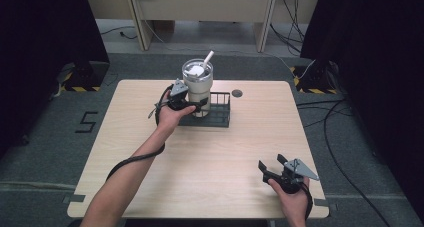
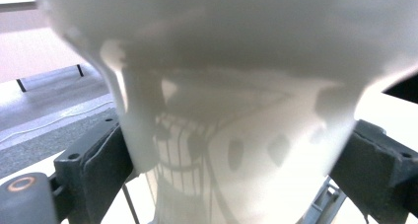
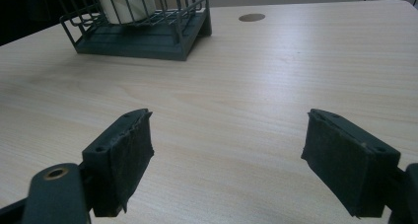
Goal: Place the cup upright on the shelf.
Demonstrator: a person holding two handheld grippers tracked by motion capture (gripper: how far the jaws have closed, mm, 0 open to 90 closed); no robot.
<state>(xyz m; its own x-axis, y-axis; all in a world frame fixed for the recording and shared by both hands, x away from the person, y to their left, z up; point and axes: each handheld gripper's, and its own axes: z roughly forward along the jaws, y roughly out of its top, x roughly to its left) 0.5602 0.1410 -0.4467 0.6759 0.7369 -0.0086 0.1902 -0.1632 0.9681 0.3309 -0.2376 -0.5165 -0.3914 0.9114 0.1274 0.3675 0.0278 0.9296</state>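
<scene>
While the left gripper (image 1: 196,106) clamps the tumbler (image 1: 198,87) between its jaws inside the wire basket (image 1: 220,118), a tilt could catch its rim; the right gripper (image 1: 274,171) rests open, well apart.

Even overhead light falls on the pale desk (image 1: 210,152); dark curtains flank it. In the left gripper view the cream tumbler (image 2: 236,100) is soft, overexposed and close. In the right gripper view the desk shows mild sheen, near jaws blurred.
</scene>
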